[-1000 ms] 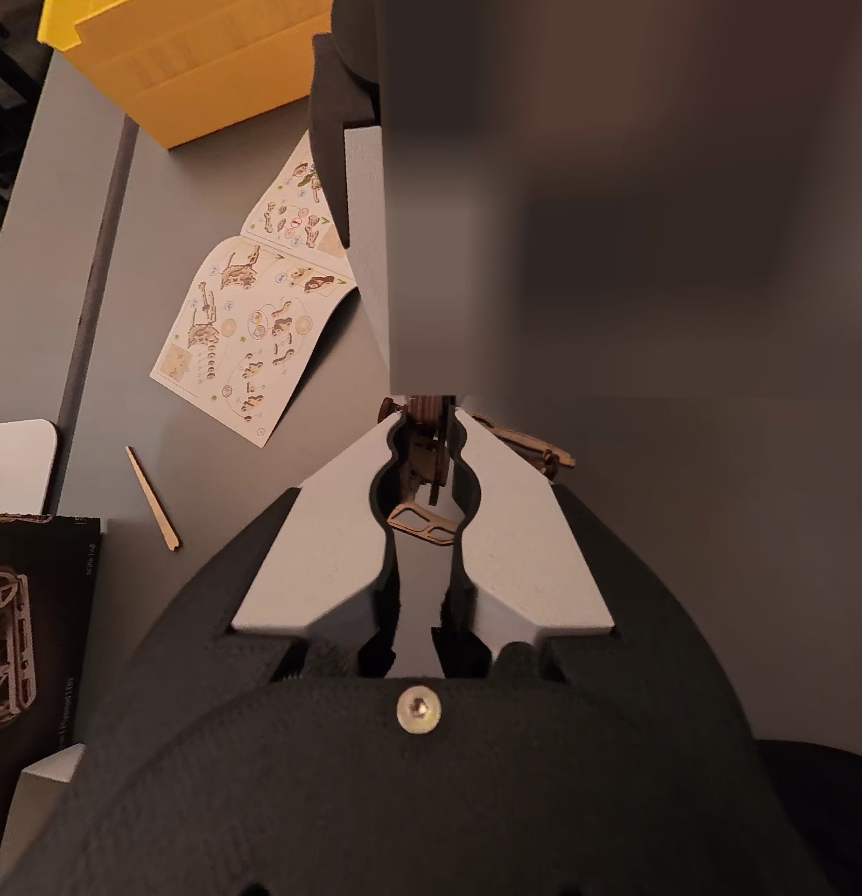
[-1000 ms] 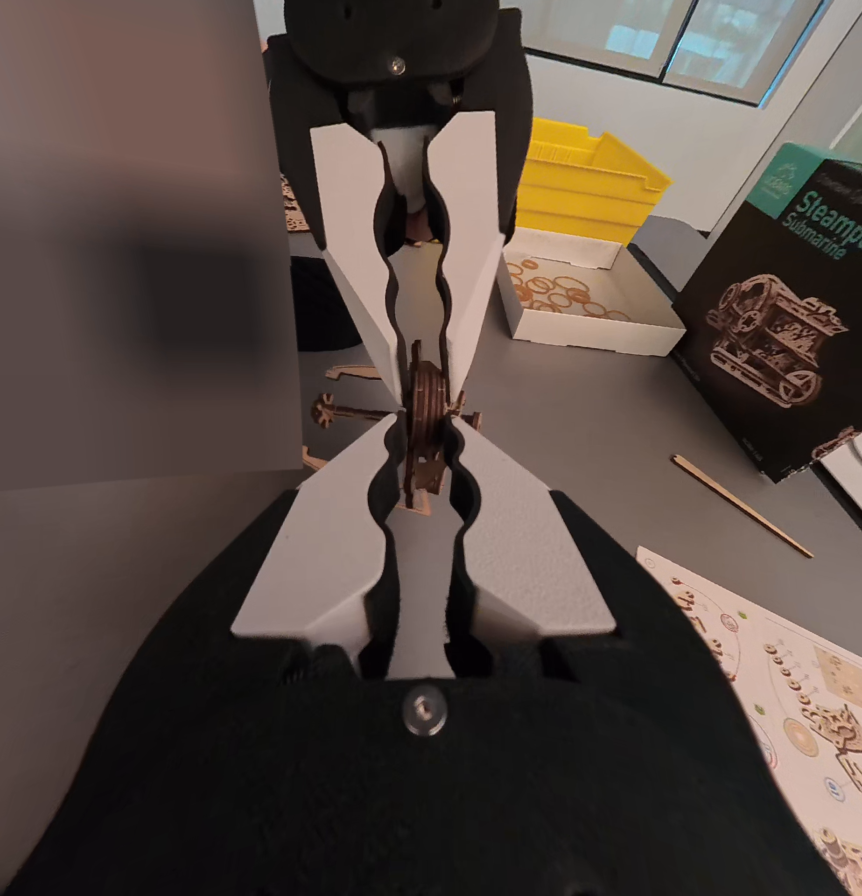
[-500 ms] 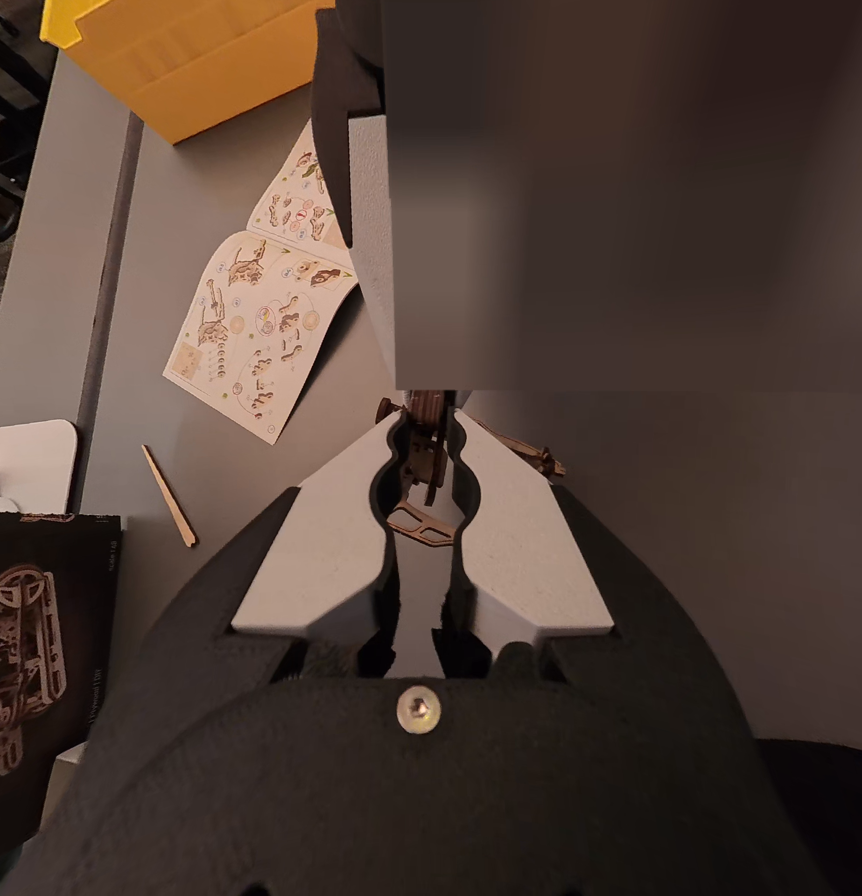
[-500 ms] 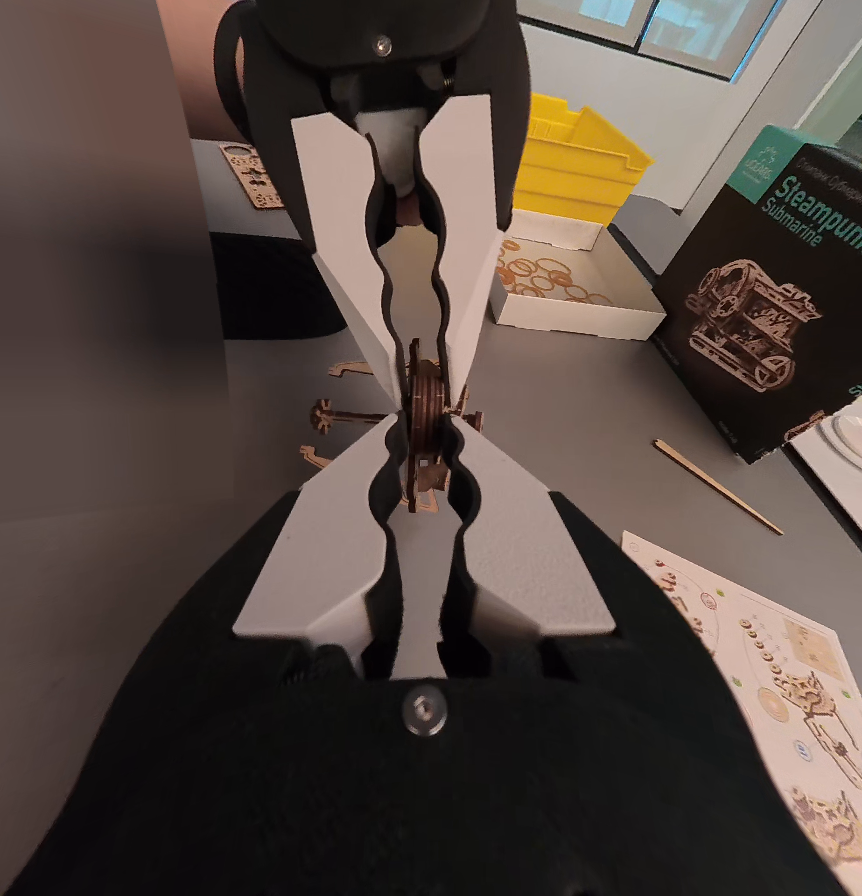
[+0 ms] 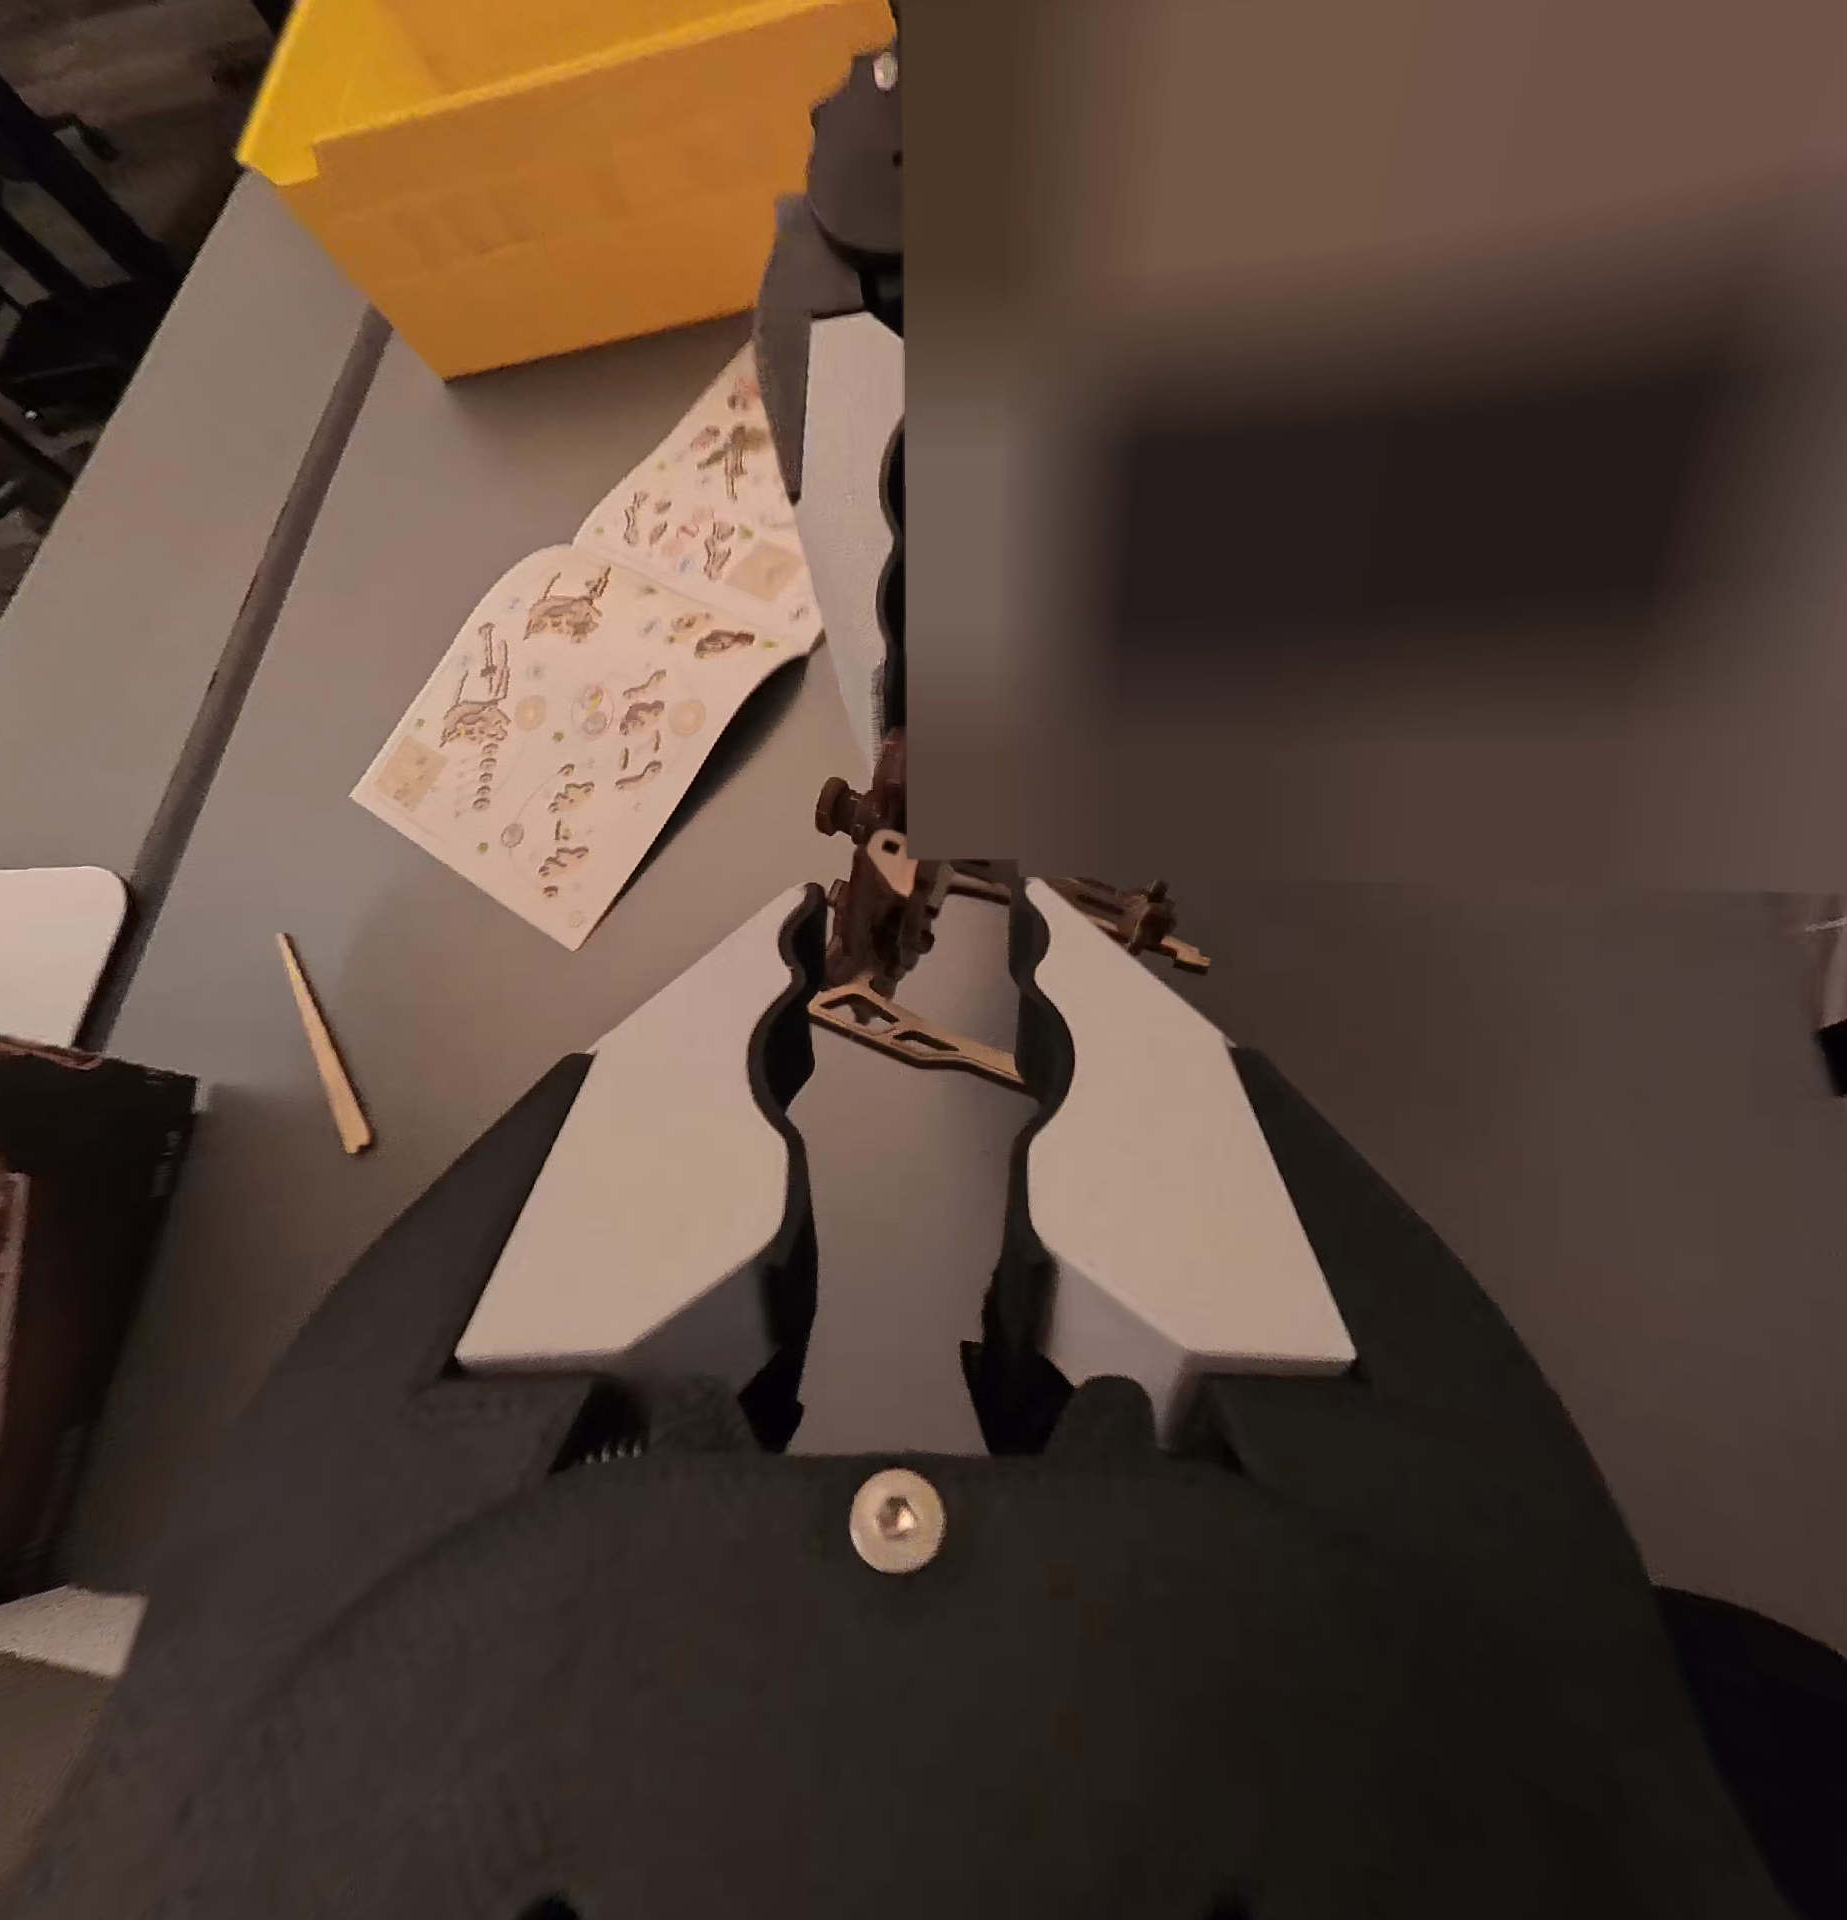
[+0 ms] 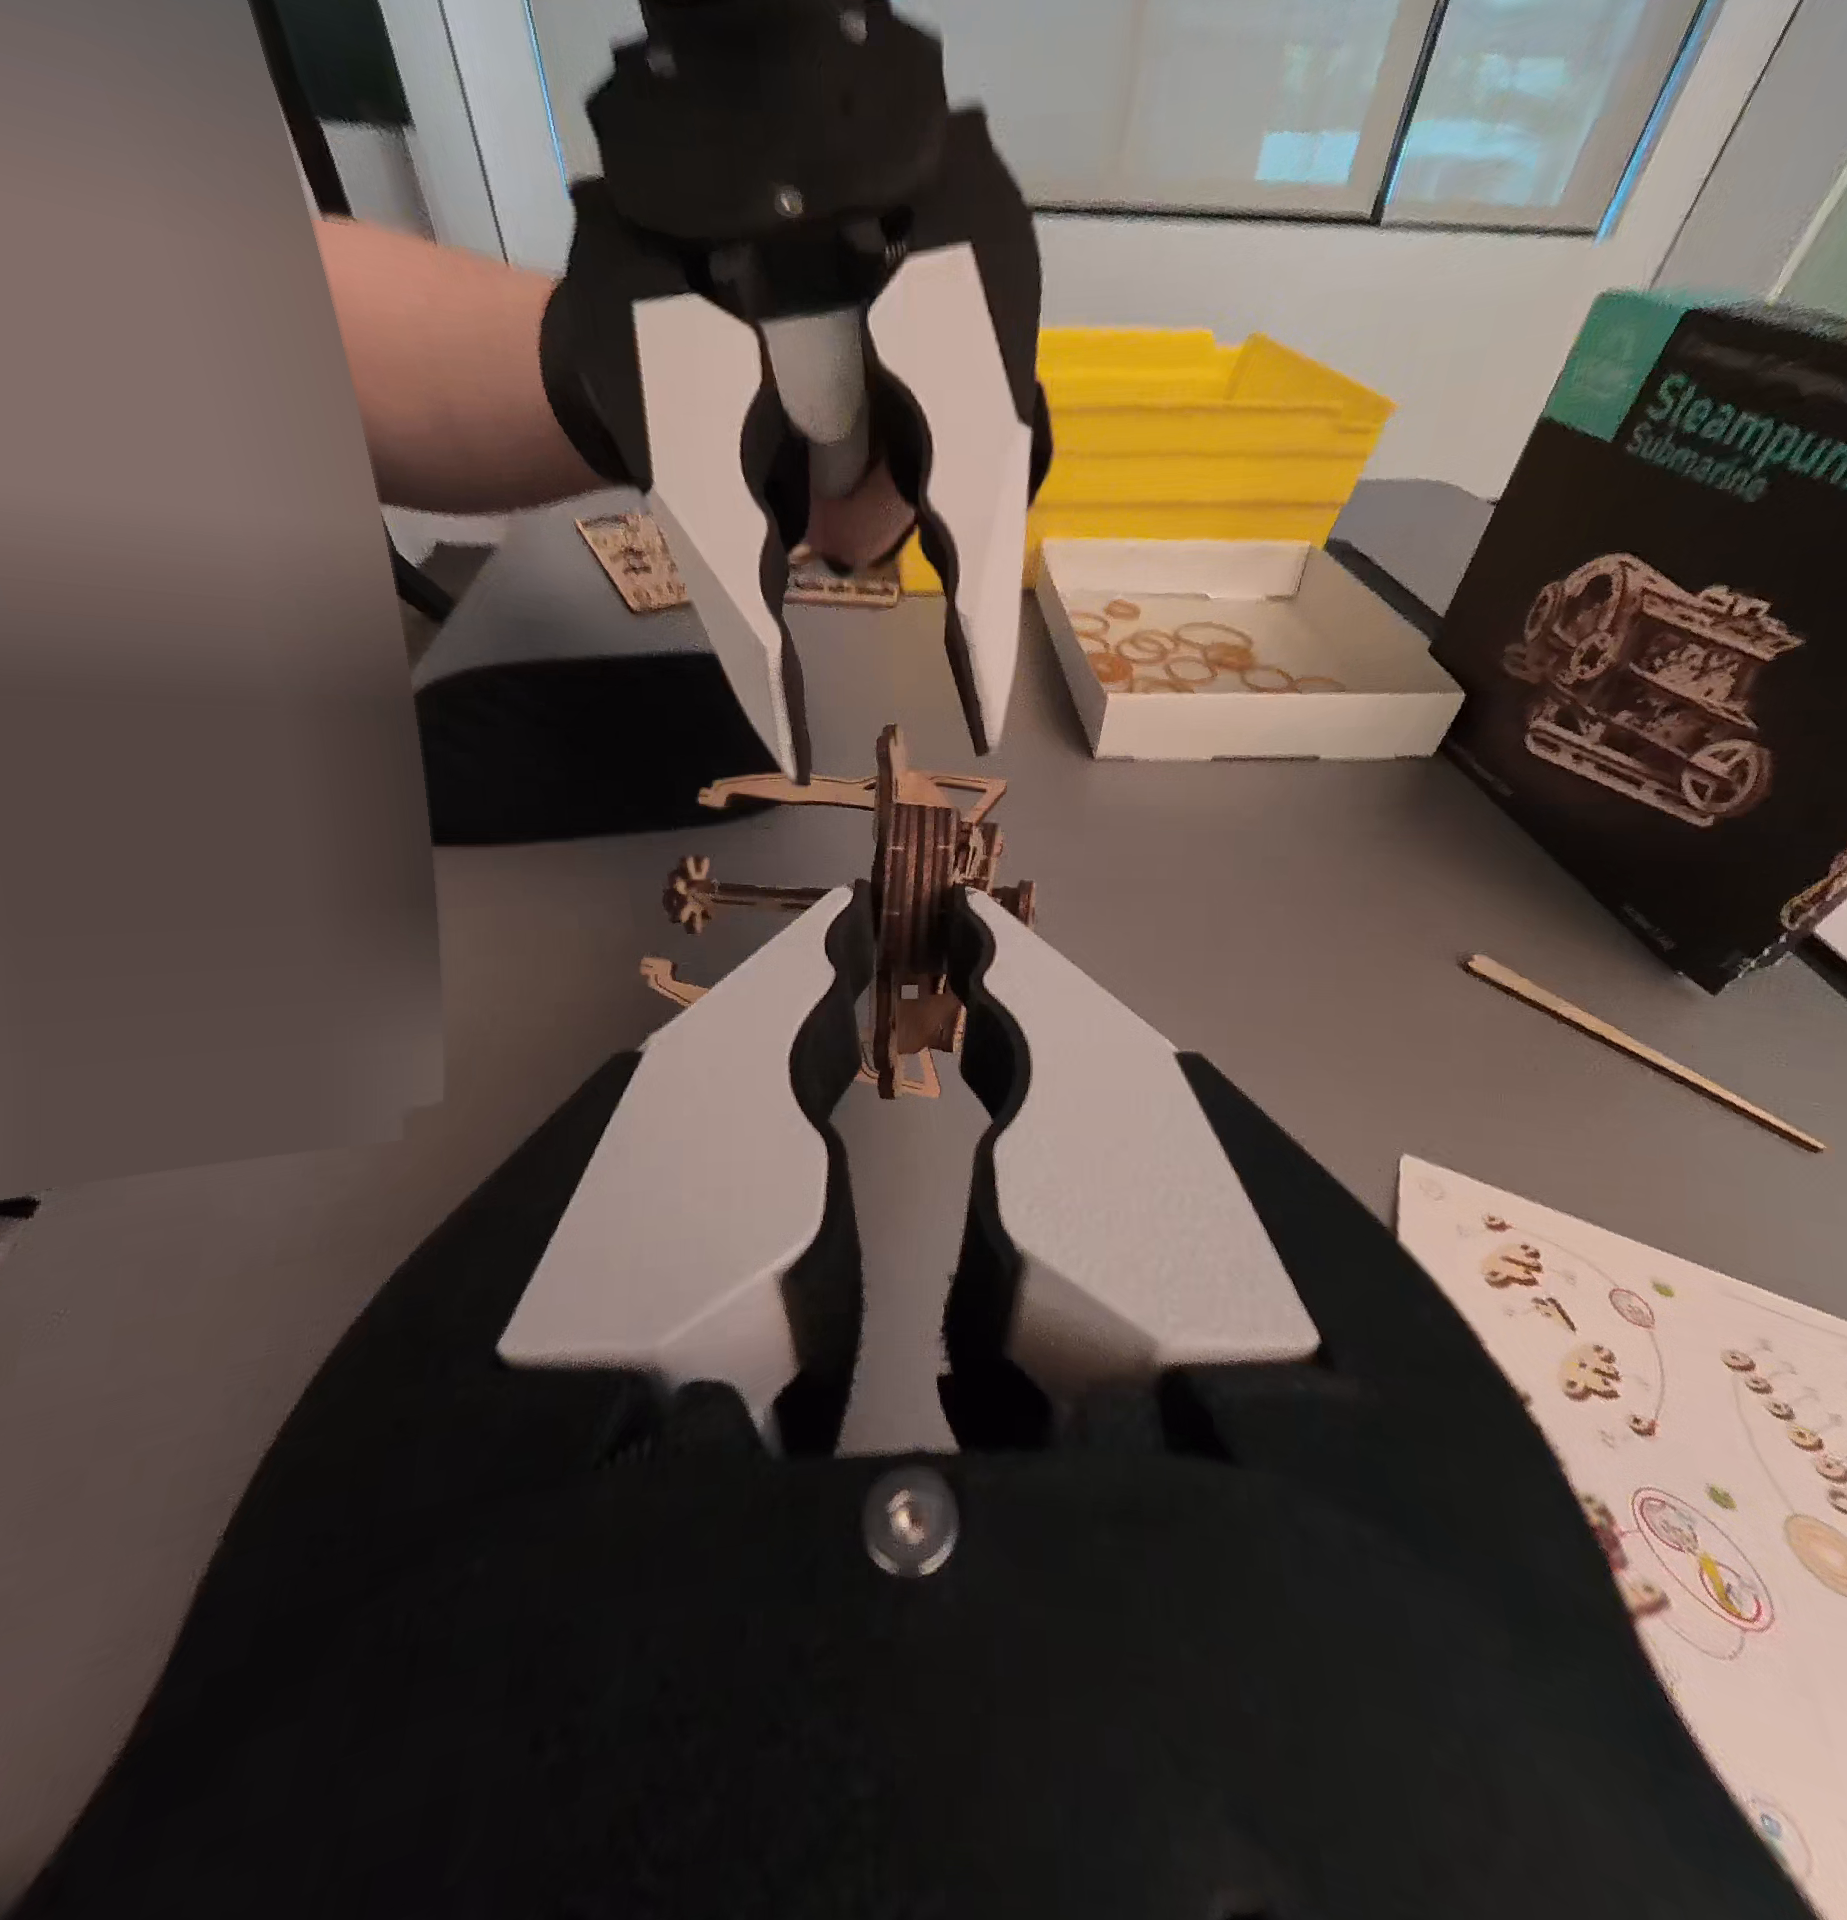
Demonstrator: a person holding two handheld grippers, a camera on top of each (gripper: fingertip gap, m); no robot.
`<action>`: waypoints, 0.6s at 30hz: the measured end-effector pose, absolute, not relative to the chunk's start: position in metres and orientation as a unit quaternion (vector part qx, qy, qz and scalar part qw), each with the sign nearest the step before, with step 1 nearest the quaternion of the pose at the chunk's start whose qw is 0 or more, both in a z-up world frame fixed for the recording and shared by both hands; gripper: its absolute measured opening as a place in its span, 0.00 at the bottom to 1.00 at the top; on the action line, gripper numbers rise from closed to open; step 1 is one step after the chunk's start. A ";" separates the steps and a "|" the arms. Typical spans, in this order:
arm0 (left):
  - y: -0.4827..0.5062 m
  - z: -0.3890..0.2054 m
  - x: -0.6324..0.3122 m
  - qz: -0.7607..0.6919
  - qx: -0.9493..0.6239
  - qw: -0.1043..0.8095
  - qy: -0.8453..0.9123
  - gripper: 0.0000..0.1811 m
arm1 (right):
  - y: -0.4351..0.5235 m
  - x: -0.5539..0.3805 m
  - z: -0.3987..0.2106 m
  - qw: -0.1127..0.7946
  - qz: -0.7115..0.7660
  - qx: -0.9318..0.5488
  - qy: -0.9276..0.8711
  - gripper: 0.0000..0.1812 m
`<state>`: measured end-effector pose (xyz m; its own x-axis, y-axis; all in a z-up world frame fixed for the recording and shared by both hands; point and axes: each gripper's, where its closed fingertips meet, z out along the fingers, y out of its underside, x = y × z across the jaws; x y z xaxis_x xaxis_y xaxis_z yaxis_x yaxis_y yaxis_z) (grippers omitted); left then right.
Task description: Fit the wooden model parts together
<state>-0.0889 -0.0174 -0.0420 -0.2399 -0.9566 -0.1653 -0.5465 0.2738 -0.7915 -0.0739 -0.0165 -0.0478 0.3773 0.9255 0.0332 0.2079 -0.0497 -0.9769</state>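
Note:
A small dark wooden model assembly (image 6: pixel 908 862) of stacked discs stands upright between the pads of my right gripper (image 6: pixel 914 899), which is shut on it just above the grey table. My left gripper (image 5: pixel 919 902) is open and empty, its jaws wide apart. In the right wrist view it (image 6: pixel 888 756) hangs a little above and behind the assembly, not touching it. The assembly also shows in the left wrist view (image 5: pixel 877 925), partly hidden by a blurred patch. Loose parts lie around it: a flat bracket (image 5: pixel 919 1029), a gear axle (image 6: pixel 690 896) and a thin flat piece (image 6: pixel 763 795).
An open instruction sheet (image 5: pixel 597 717) lies left of the work spot. A wooden stick (image 6: pixel 1625 1049), a black model box (image 6: pixel 1667 644), a white tray of rings (image 6: pixel 1241 717) and yellow bins (image 6: pixel 1189 447) stand around it. A person's forearm (image 6: pixel 451 384) holds the left gripper. Both grippers' tips are close together, under 4 cm apart. The wooden stick (image 6: pixel 1625 1049) is about 25 cm from both grippers' fingertips. Seen from the left wrist view (image 5: pixel 326 1028) as well.
My left gripper was shut on the assembly opposite the right one. It has opened, let go and drawn back and up. The right gripper keeps its hold.

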 end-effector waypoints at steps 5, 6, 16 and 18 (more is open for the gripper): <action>-0.017 -0.033 -0.091 -0.316 -0.487 0.374 0.723 0.20 | -0.021 -0.076 -0.040 0.541 0.347 -0.617 -0.454 0.07; -0.019 -0.034 -0.091 -0.300 -0.467 0.384 0.738 0.19 | -0.022 -0.077 -0.039 0.546 0.345 -0.613 -0.456 0.07; -0.028 -0.048 -0.084 -0.248 -0.405 0.384 0.792 0.16 | -0.034 -0.085 -0.036 0.540 0.362 -0.590 -0.479 0.07; -0.035 -0.045 -0.084 -0.264 -0.394 0.385 0.792 0.11 | -0.034 -0.085 -0.038 0.541 0.358 -0.590 -0.481 0.07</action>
<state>-0.0836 -0.0347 -0.0451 -0.3941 -0.8266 -0.4017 -0.4206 0.5508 -0.7209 -0.0855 -0.0339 -0.0377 0.2818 0.9545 0.0974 0.1797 0.0472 -0.9826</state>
